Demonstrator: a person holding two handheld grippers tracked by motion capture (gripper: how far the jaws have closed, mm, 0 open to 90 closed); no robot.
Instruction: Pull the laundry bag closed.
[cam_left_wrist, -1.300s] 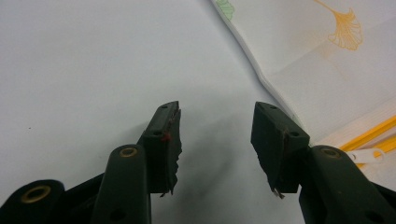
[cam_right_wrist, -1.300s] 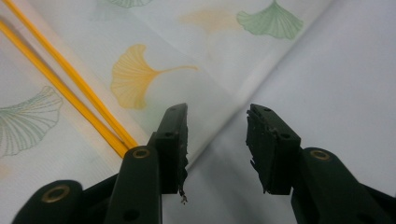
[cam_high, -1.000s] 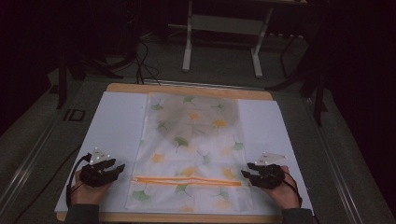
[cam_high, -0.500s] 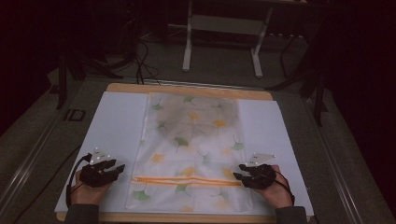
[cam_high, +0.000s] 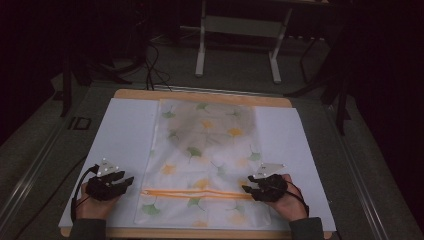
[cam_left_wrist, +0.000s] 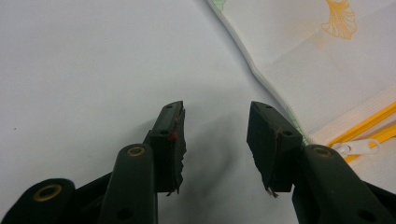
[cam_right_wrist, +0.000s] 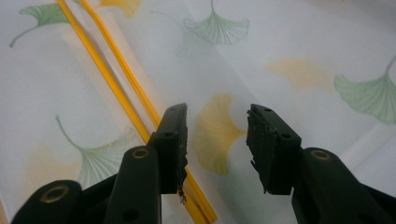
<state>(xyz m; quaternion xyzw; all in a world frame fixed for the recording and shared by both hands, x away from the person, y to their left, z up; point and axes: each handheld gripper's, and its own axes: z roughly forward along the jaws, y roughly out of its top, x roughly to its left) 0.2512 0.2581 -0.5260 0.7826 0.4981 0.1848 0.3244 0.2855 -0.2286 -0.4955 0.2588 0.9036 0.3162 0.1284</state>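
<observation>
A white see-through pouch (cam_high: 210, 145) printed with green and yellow ginkgo leaves lies flat on a white sheet (cam_high: 125, 130). An orange zipper (cam_high: 195, 193) runs across its near part. My left gripper (cam_high: 126, 182) rests on the sheet just left of the pouch, open. Its jaws have just been closing a little, with nothing between them. In the left gripper view, the gripper (cam_left_wrist: 217, 121) is over bare sheet, with the zipper (cam_left_wrist: 369, 123) and its white pull (cam_left_wrist: 357, 148) to the right. My right gripper (cam_high: 250, 190) stands open over the zipper's right end. In the right gripper view, the gripper (cam_right_wrist: 217, 121) frames a yellow leaf, and the zipper (cam_right_wrist: 116, 81) passes under its left jaw.
The sheet covers a wooden table (cam_high: 200, 95) whose edge shows at the far side. Beyond it stand a white metal frame (cam_high: 240, 45) and cables (cam_high: 150, 65) on a dark floor. Bare sheet lies on both sides of the pouch.
My right gripper has slid left from the sheet onto the pouch's right edge at the zipper end. The left hand has stayed where it was.
</observation>
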